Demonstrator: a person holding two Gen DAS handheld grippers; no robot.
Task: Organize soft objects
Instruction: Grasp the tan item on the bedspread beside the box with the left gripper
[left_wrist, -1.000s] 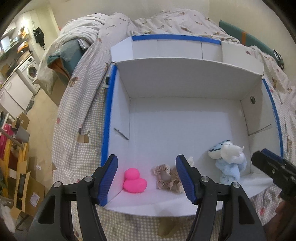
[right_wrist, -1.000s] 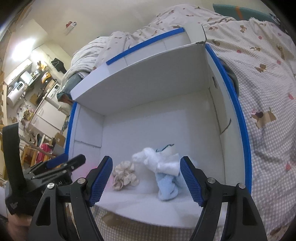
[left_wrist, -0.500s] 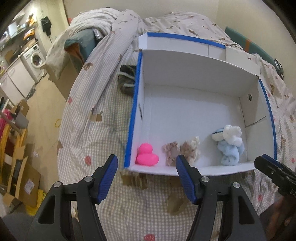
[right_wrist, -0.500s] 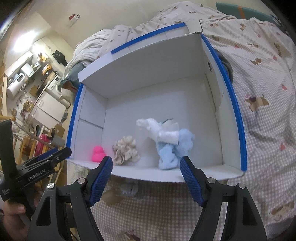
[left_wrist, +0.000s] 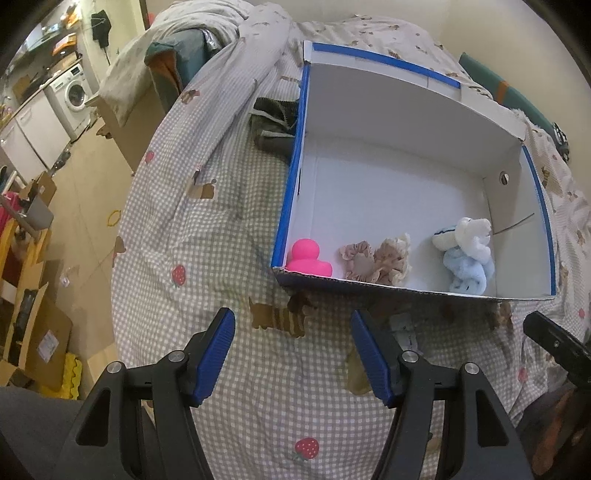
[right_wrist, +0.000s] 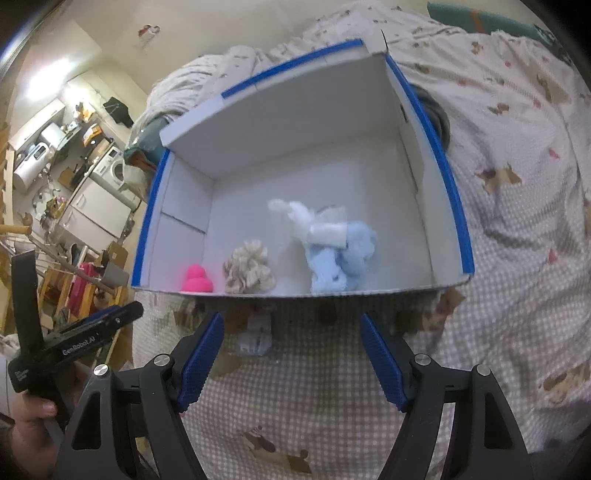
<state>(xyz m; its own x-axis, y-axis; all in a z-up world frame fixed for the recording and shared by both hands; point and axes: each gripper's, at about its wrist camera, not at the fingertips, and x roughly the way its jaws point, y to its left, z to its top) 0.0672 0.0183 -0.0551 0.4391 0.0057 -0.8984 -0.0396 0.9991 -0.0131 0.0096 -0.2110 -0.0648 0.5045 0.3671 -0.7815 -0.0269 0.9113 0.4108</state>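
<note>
A: Lying in a row along the near wall of the white box (left_wrist: 406, 122) are three soft things. The pink duck (left_wrist: 308, 257) sits in the left corner, smooth and bright.

B: And beside it?

A: The beige scrunchies (left_wrist: 376, 259), frilly, in the middle. The blue-white plush (left_wrist: 467, 258) lies to the right, fluffy.

B: The grippers?

A: The left gripper (left_wrist: 291, 350) and the right gripper (right_wrist: 291, 354) both stand wide apart, holding nothing, above the checked bedcover (left_wrist: 207, 229) in front of the box.

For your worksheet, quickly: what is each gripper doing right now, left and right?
Left gripper: open, holding nothing, over the bedspread.
Right gripper: open, holding nothing, short of the box.
</note>
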